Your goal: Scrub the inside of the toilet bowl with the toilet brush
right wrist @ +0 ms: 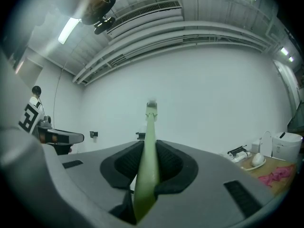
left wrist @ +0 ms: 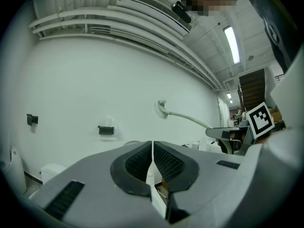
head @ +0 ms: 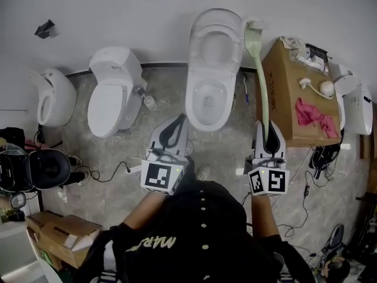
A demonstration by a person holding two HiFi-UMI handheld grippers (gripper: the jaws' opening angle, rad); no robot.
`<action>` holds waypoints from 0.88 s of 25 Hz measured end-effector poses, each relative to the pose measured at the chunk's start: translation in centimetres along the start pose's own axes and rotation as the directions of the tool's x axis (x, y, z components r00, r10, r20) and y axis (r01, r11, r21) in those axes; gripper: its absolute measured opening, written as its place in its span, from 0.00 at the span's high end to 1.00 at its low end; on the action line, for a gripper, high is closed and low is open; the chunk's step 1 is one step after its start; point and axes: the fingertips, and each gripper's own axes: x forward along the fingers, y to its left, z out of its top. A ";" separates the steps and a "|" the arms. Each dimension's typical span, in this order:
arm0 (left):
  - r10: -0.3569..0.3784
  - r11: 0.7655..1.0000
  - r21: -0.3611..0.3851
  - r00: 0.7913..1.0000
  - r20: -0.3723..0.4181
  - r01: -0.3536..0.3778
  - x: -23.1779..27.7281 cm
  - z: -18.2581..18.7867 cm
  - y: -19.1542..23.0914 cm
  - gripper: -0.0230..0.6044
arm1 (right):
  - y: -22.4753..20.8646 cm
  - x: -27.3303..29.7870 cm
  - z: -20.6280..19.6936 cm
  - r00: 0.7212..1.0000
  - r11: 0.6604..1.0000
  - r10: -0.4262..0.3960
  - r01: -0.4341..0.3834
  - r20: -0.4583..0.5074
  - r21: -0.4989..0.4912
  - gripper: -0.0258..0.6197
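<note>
Right hand-held gripper [head: 268,139] clamps toilet brush [head: 261,81]; left hand-held gripper [head: 173,132] together, empty; we should tip brush down into toilet bowl [head: 193,108], grip firm.

You are working in bright, even light; a ceiling tube [left wrist: 232,44] is glaring overhead, shadows are falling soft, and both gripper views are bulging and darkening toward their rims.

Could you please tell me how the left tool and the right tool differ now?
The right tool is shut on the brush; the left tool is shut on nothing. The right tool is by the box, the left tool by the open toilet. Both point toward the wall.
</note>
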 end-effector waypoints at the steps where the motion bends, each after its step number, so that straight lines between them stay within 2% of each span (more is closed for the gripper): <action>1: 0.000 1.000 0.000 1.000 -0.005 0.000 0.5 -0.2 0.2 0.92 | -0.2 0.5 -0.1 1.000 1.000 0.000 0.000 -0.002 0.000 0.81; 11: -0.041 0.999 -0.003 0.999 0.000 0.041 8.3 -0.6 3.6 0.92 | -2.2 7.8 -0.8 1.000 1.000 -0.004 0.004 -0.008 -0.020 0.81; 22: -0.054 0.998 -0.024 0.998 0.043 0.055 16.9 1.8 9.6 0.92 | -3.0 18.6 -0.2 1.000 1.000 0.002 -0.002 0.010 -0.027 0.81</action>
